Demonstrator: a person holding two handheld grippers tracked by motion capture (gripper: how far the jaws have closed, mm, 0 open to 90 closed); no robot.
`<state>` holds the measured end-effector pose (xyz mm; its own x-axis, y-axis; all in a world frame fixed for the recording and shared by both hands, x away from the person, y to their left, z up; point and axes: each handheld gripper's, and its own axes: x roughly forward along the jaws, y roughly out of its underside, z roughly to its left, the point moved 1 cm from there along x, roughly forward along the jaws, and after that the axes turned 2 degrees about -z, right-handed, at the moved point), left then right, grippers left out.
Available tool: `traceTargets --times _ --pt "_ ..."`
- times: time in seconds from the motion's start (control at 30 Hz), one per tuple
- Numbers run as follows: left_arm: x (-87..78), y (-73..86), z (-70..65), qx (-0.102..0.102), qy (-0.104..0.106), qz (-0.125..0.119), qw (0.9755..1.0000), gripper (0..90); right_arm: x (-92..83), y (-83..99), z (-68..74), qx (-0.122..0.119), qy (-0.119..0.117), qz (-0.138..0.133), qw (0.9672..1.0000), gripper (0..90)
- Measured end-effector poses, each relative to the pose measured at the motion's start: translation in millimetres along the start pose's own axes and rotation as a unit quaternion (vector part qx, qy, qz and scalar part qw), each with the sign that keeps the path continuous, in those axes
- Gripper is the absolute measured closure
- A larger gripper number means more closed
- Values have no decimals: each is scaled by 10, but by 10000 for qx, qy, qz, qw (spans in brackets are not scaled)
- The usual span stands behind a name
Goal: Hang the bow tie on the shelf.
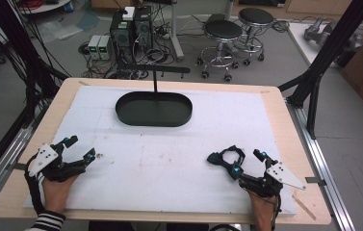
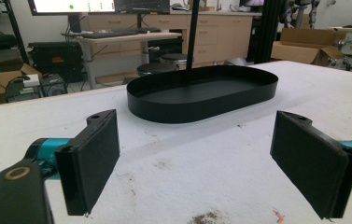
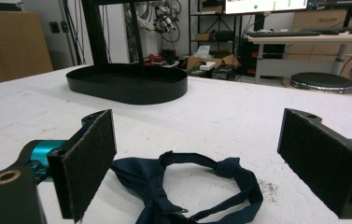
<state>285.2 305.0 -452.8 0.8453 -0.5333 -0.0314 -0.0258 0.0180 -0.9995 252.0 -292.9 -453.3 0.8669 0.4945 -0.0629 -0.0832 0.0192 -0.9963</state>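
White padded table [image 1: 169, 163], dark navy bow tie [image 3: 187, 186], strap looped, lying flat.

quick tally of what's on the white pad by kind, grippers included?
Black oval tray: 1
Navy bow tie: 1
Handheld grippers: 2, left gripper and right gripper, both open
Total: 4

two round black stools [image 1: 223, 30] and what look like computer towers [image 1: 131, 26] stand on the floor beyond the tabletop [image 1: 285, 120].
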Motion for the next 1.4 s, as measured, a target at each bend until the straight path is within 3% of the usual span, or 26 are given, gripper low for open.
traceTargets --times 0.27,0.4,0.6,0.77,0.97,1.17,1.3,1.33,1.4 --pt "0 1 0 -20 2 -13 10000 160 4 -3 -9 80 39 15 10000 105" --pt "-1 0 1 -14 -1 -10 10000 160 3 -3 -7 -6 27 -2 10000 105" --pt "0 0 0 -7 4 -13 10000 160 58 -19 4 -43 -86 302 9995 105" --pt "0 0 -1 -18 -2 -13 10000 159 89 -66 16 -3 -141 273 9995 106" --pt "0 0 -1 -12 -4 -11 10000 159 134 -172 34 32 -276 462 9985 106" --pt "0 0 -1 -14 -3 -9 10000 159 195 -300 82 -243 -398 836 9954 107" --pt "0 0 -1 -3 0 -9 10000 160 234 -342 133 -446 -485 1124 9915 114" --pt "0 0 -1 -4 2 -9 10000 159 241 -351 145 -576 -497 1210 9897 150" --pt "0 0 0 -6 2 -9 10000 159 254 -361 162 -583 -623 1402 9864 162"
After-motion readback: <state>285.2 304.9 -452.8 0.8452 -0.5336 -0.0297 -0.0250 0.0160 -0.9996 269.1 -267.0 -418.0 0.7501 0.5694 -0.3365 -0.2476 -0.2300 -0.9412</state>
